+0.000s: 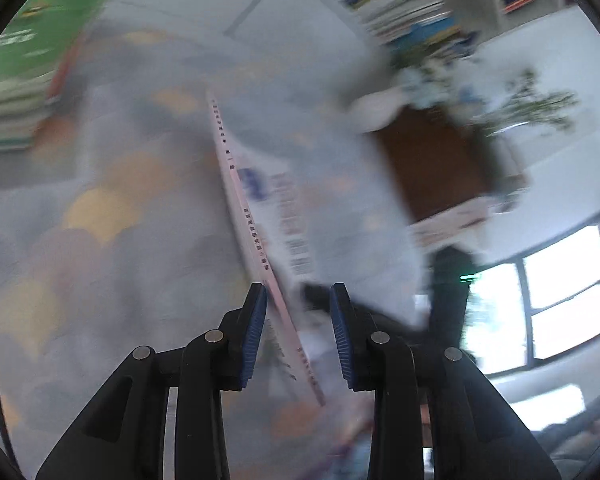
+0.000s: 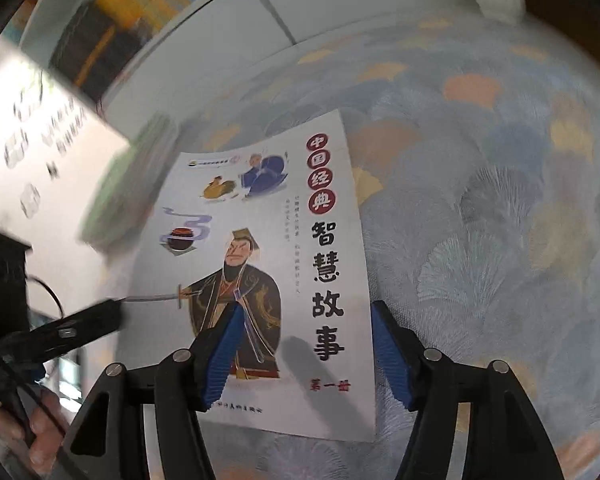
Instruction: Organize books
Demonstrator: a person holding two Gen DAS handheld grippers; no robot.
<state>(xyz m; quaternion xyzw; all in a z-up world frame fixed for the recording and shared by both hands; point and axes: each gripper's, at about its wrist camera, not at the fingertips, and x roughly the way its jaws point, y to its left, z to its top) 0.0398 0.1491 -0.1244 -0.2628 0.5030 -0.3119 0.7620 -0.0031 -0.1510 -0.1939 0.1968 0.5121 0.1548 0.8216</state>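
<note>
- Blur smears most of the left wrist view. Of the book [image 1: 284, 208], only the pink spine reads sharp there, and its near corner is hidden behind a finger.
- I count one book [image 2: 260, 260] in play: a thin, glossy white softcover showing a robed swordsman, mid-frame in the right wrist view, over the cloth.
- Left gripper [image 1: 299, 336]: two ribbed blue pads stand narrowly apart, with the book slanting between them, clamped.
- Right gripper [image 2: 306, 356] hovers over the cover's lower half, fingers roughly half spread and gripping nothing.
- Cloth [image 2: 480, 200] carries fan shapes in blue and orange.
- Green-topped stack [image 1: 40, 60] sits at upper left and shelf [image 1: 400, 4] at top right; I cannot count either's books.
- One hand [image 2: 40, 436] shows at lower left, cut off by the rim.
</note>
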